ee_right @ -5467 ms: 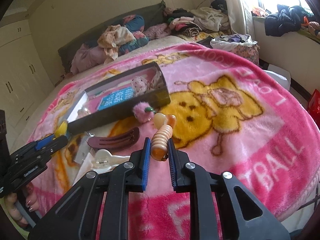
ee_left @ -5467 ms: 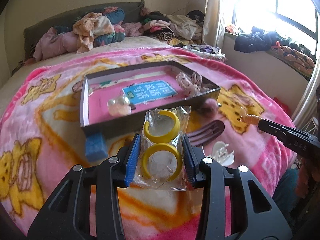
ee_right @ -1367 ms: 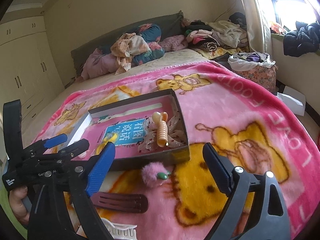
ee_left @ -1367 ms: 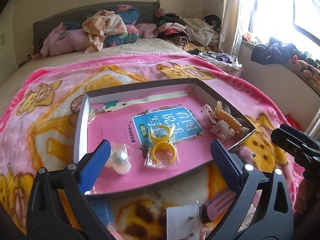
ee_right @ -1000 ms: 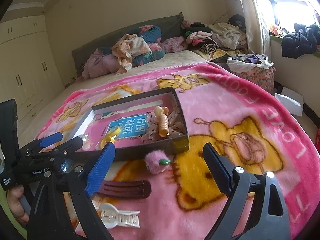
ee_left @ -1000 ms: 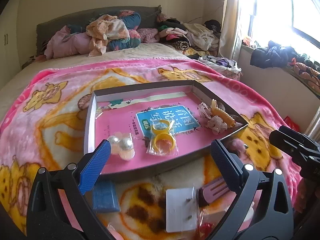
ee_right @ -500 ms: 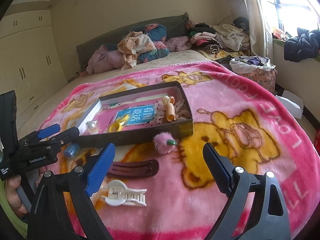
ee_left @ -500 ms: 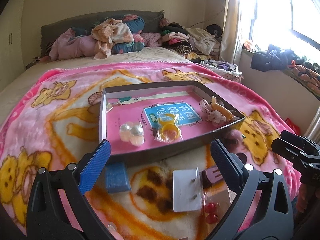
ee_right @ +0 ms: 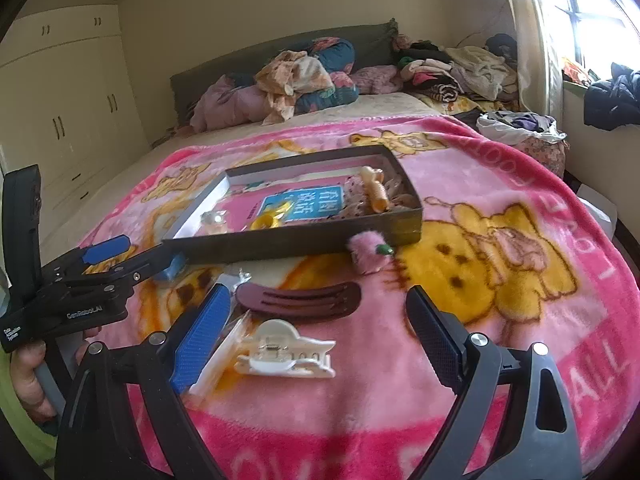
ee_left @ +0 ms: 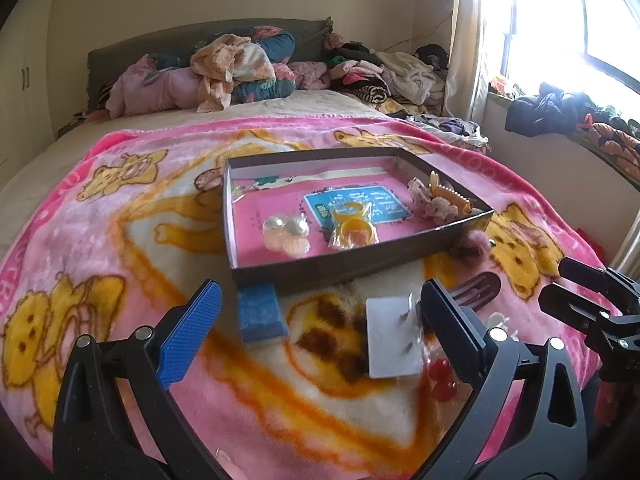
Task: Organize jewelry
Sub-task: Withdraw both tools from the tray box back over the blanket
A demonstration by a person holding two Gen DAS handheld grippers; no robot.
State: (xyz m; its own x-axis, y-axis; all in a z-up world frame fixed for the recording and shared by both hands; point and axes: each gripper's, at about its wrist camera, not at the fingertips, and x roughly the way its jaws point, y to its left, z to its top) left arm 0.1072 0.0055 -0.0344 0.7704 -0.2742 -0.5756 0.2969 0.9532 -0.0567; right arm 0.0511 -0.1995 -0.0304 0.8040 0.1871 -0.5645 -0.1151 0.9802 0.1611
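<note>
1. Jewelry still to sort lies loose on the blanket point(ee_right: 500, 184) just ahead of both tools; the left gripper point(ee_left: 320, 332) hovers with its jaws spread wide and empty, and the right gripper point(ee_right: 316, 332) is likewise spread wide, holding nothing.
2. Between the left gripper's fingers sit a blue pad point(ee_left: 261, 317) and a white earring card point(ee_left: 394, 336), with red beads point(ee_left: 440, 378) near its right finger.
3. Between the right gripper's fingers lies a white claw clip point(ee_right: 286, 354); just beyond it is a dark brown hair clip point(ee_right: 298, 300), then a pink pompom point(ee_right: 368, 254) touching the box wall.
4. Farther ahead, the shallow dark box point(ee_left: 360, 266) already holds pearl earrings point(ee_left: 286, 232), bagged yellow hoops point(ee_left: 354, 232) and a beige clip point(ee_right: 376, 192).
5. My judgement: lower straight over one piece, close across its narrow width, and press little, since the plush blanket yields.
6. Beyond are heaped clothes point(ee_left: 236, 68), a bright window point(ee_left: 560, 20) to the right, and cupboards point(ee_right: 60, 112) to the left.
</note>
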